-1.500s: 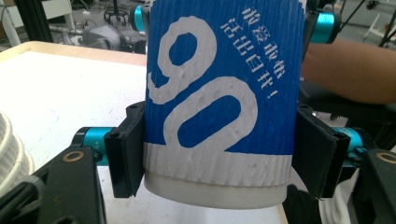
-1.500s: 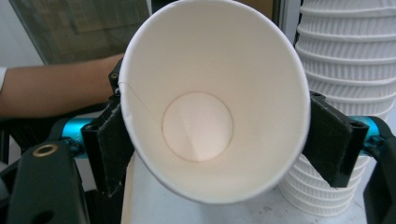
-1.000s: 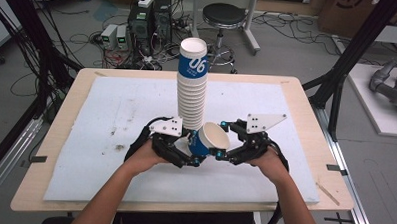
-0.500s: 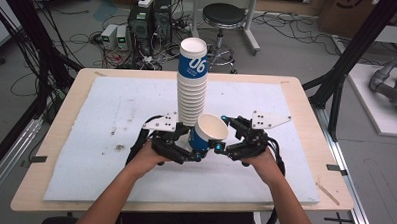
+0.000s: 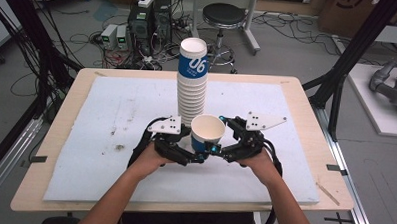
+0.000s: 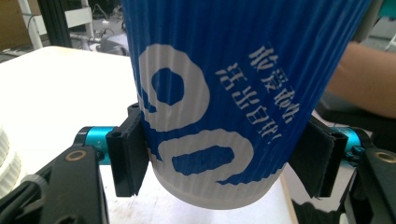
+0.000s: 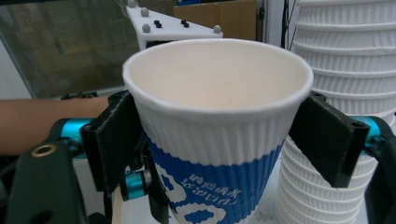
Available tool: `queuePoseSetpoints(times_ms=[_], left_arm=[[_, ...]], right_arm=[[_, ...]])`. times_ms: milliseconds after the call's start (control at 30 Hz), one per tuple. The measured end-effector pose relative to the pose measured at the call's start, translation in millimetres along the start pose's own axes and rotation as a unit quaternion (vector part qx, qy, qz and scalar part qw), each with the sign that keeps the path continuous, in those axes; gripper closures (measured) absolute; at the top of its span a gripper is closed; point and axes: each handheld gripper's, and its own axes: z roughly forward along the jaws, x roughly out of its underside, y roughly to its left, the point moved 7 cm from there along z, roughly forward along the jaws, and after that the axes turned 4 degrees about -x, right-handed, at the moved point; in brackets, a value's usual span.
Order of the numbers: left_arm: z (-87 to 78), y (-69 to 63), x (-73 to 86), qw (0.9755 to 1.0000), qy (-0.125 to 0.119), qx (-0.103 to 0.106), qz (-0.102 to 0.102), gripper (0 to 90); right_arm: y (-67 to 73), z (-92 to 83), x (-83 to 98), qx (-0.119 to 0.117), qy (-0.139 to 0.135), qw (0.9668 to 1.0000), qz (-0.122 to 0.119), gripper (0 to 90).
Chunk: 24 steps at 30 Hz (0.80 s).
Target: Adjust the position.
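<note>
The left tongs [image 5: 197,156] are being held low over the white mat [image 5: 85,138] at the near middle of the table [image 5: 307,103], and their jaws are being pressed against the lower, blue part of the cup [image 5: 207,134]. In the left gripper view the cup [image 6: 224,93] is being squeezed on both sides near its base, the jaws having just been closing a little on it. The cup is being held upright, mouth up, just in front of the stack [image 5: 192,79] of cups standing at the middle of the mat. From the other side, the right tongs [image 5: 216,148] are being kept around the same cup. In the right gripper view their jaws are being held beside the ribbed white band under the rim of the cup [image 7: 217,116]; the left one is touching it, while a narrow gap is being left at the right one.
</note>
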Motion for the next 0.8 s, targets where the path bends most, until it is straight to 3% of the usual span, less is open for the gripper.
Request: queuePoseSetpoints(times_ms=[100,133,267,367,500,567,800], left_arm=[[0.4,-0.6,0.6,1.0,-0.002,0.001,0.001,29.6],[1.2,-1.0,1.5,1.0,-0.001,0.002,0.0,29.6],[3.7,-1.4,5.7,1.0,0.008,-0.005,0.0,28.9],[-0.1,-0.1,8.4,0.9996,0.012,-0.024,-0.002,22.0],[-16.0,1.1,12.1,0.9991,0.007,-0.042,0.004,21.2],[-28.2,6.0,12.8,0.9981,0.0,-0.062,-0.001,21.2],[-67.1,24.6,15.9,0.9921,-0.024,-0.122,-0.019,21.2]], right_arm=[[0.8,3.0,1.2,-0.007,-0.002,1.0,0.006,17.9],[1.3,3.4,1.1,-0.008,-0.001,1.0,0.004,22.0],[3.1,4.3,3.5,-0.009,0.024,0.9994,-0.023,25.5],[0.9,1.4,4.1,0.016,0.045,0.9978,-0.047,26.3],[-6.6,-8.6,3.9,0.043,0.053,0.9961,-0.056,26.3],[-12.4,-15.8,4.7,0.058,0.057,0.995,-0.059,26.5],[-24.9,-29.1,6.2,0.095,0.062,0.9917,-0.06,26.8]])
